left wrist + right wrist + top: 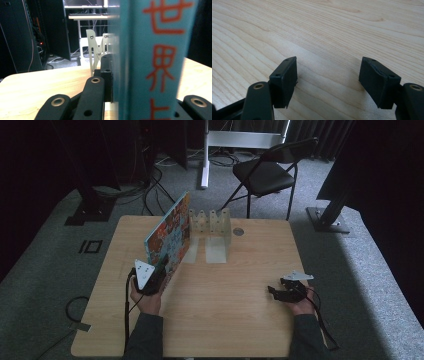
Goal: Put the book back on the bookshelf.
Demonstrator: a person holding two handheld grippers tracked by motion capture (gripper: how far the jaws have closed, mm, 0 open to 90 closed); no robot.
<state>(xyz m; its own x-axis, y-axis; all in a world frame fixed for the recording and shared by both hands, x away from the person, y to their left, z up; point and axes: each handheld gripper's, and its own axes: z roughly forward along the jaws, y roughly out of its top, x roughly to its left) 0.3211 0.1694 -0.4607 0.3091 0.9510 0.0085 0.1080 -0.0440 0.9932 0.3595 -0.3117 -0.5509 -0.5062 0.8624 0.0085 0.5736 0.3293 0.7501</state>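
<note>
High view, book: the book (168, 234) stands on its lower edge on the table (240, 320), tilted, colourful cover facing the person's right, its long axis running from the left gripper (159, 270) away toward the metal rack (210, 226).
Left gripper view, grip: jaws clamped on the near end of the book (150, 60), teal spine with red characters upright between them; one black pad (107, 75) presses flat on its left face.
Rack position: the white slotted rack (96, 50) sits straight ahead, beyond the book's far end; that far end appears to be just beside the rack's left upright, though contact cannot be told.
Deciding relation: the rack's slots lie along the book's own long axis, so a push forward with a slight turn to upright would likely bring it in; the tilt looks like the thing to correct first.
Right gripper: the right gripper (286, 291) rests low over bare table (337, 30), well apart from book and rack, jaws apart with nothing between them.
Nearer hand: left, already holding; right is free to steady the rack.
Open room: bare wood to the right of the book and in front of the rack; table's far edge lies close behind the rack, so little margin for overshoot.
</note>
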